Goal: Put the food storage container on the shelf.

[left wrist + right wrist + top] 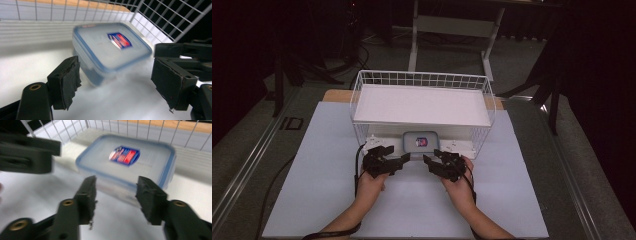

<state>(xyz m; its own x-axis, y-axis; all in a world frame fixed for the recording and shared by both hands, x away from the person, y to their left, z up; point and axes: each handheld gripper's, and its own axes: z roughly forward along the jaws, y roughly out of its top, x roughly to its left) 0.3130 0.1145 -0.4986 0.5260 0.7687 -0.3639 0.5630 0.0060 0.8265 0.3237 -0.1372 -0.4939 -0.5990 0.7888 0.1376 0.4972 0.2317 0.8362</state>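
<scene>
A clear plastic container with a blue-rimmed lid and a red-and-blue label point(421, 141) sits at the front of the lower level of a white wire basket point(422, 75). My left gripper point(398, 153) is just in front of the container's left corner, jaws apart and empty. In the left gripper view the container point(110, 47) lies beyond the left gripper point(115, 75), clear of its pads. My right gripper point(433, 155) is at the container's right front, also open. In the right gripper view the container point(127, 162) lies just past the right gripper point(117, 190).
The basket has a flat white shelf point(422, 104) above the container and wire walls on both sides. It stands on a pale mat point(327, 190) over a wooden tabletop. A desk frame point(452, 30) stands on the dark floor behind. The two grippers are close together.
</scene>
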